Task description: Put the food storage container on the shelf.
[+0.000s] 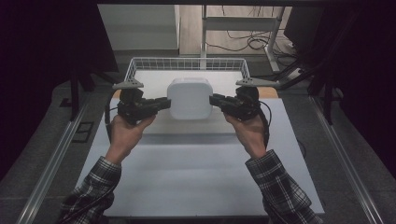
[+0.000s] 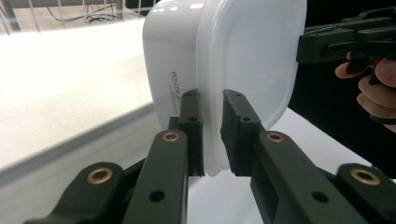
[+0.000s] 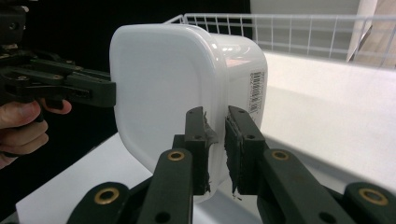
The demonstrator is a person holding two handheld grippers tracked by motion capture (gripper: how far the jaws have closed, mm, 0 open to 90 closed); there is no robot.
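- White plastic container [image 1: 189, 98]: a squarish, round-cornered box with a lid, held in the air between the two grippers, above the far half of the white table [image 1: 201, 182] and just short of the wire basket [image 1: 135, 63] at the table's far edge.
- Left gripper [image 1: 164, 103]: its jaws are clamped on the projecting lid rim at the box's left side; in the left gripper view the black pads pinch that thin lip from both faces.
- Right gripper [image 1: 214, 101]: closed the same way on the rim at the opposite side, its pads worn and ragged in the right gripper view.
- Why held so: the box looks too wide for one pair of jaws to span, so each pinches the narrow rim instead, and two opposed grips keep it level and stop it swinging.
- A barcode label [image 3: 257, 91] sits on one wall and small print on another; the print is too blurred to read.
- Likely aim, judging by the position: setting the box into the basket just beyond it.
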